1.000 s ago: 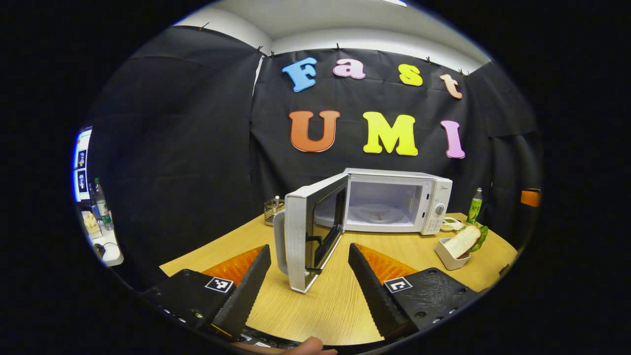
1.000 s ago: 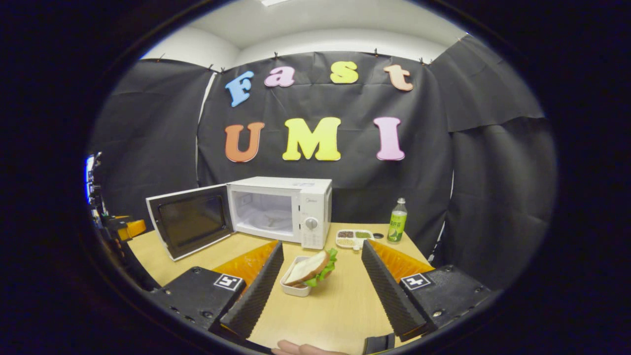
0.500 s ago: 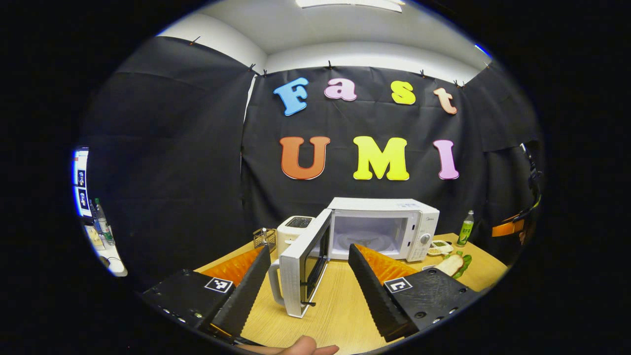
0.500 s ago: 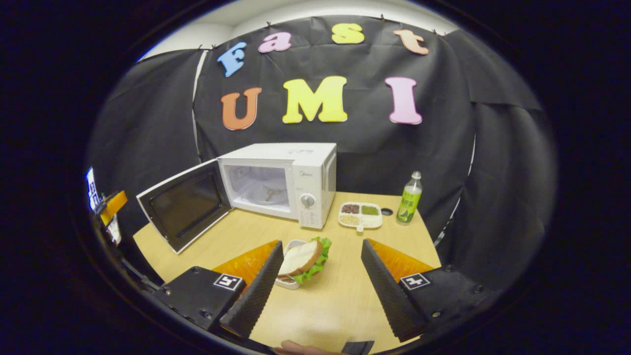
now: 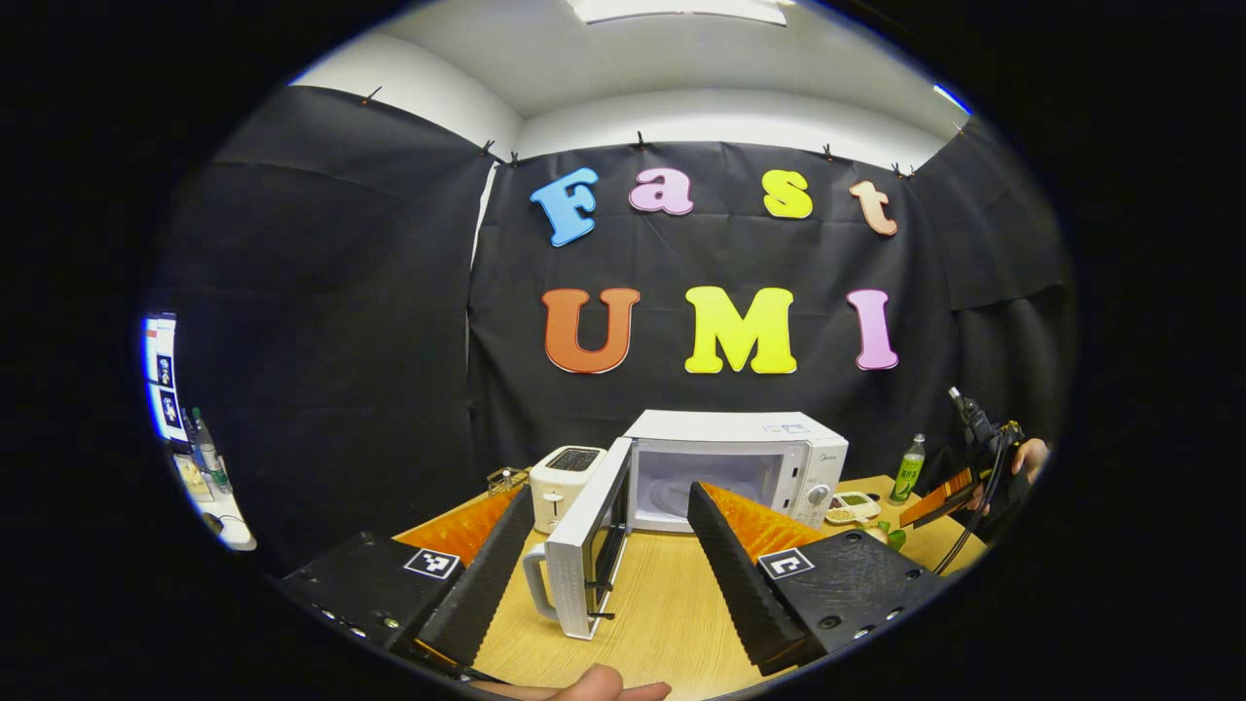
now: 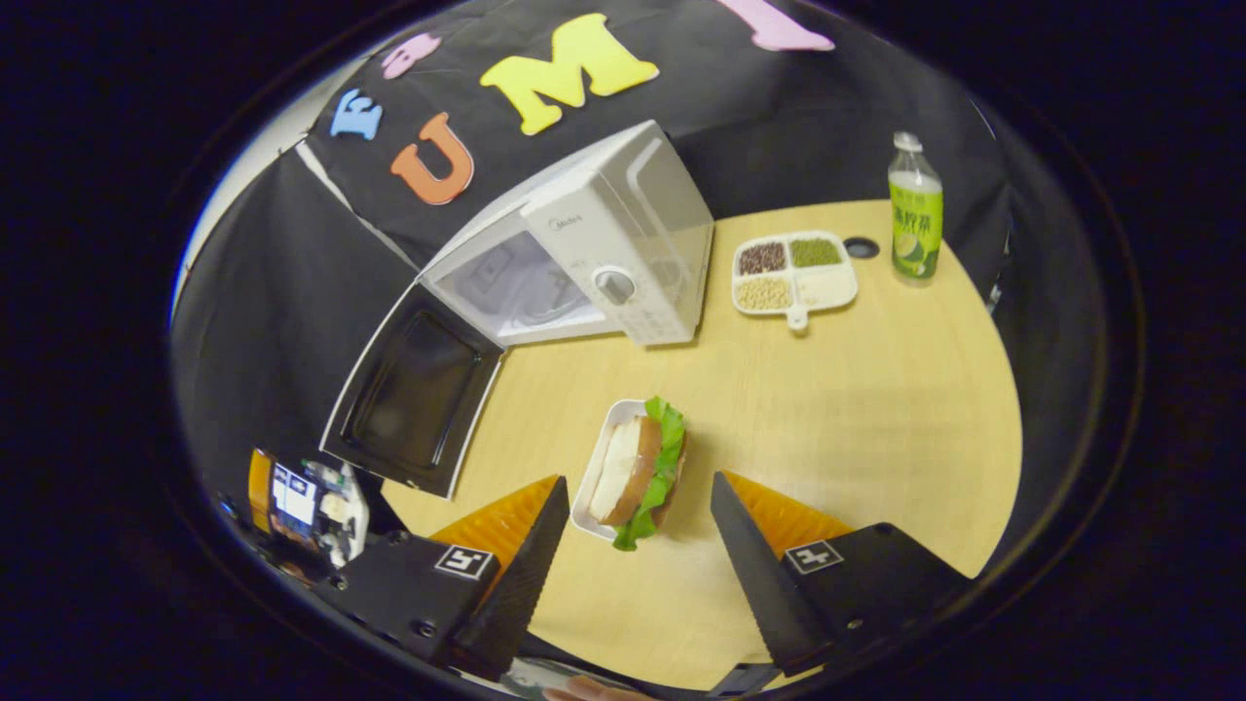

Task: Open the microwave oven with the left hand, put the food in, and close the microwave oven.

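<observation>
A sandwich — white bread with green lettuce showing along one edge — lies in a small white rectangular dish on a light wooden table. In the right gripper view the dish sits near the front of the table, just beyond and between the tips of the right gripper. That gripper's jaws stand wide apart and hold nothing; neither finger touches the dish.

Behind the dish stands a white microwave oven. Its door is swung fully open to the left, dark window facing up toward the camera, and the pale cavity with its round turntable is visible inside. To the right of the oven is a white divided tray with four compartments: dark brown grains, green grains and pale beige grains fill three; the contents of the fourth cannot be made out. Farther right stands an upright green drink bottle.

In the left gripper view, the left gripper hovers low over the table in front of the open door — jaws wide apart, holding nothing. A white toaster stands left of the oven. At the far right edge, a hand grips the other gripper's handle.
</observation>
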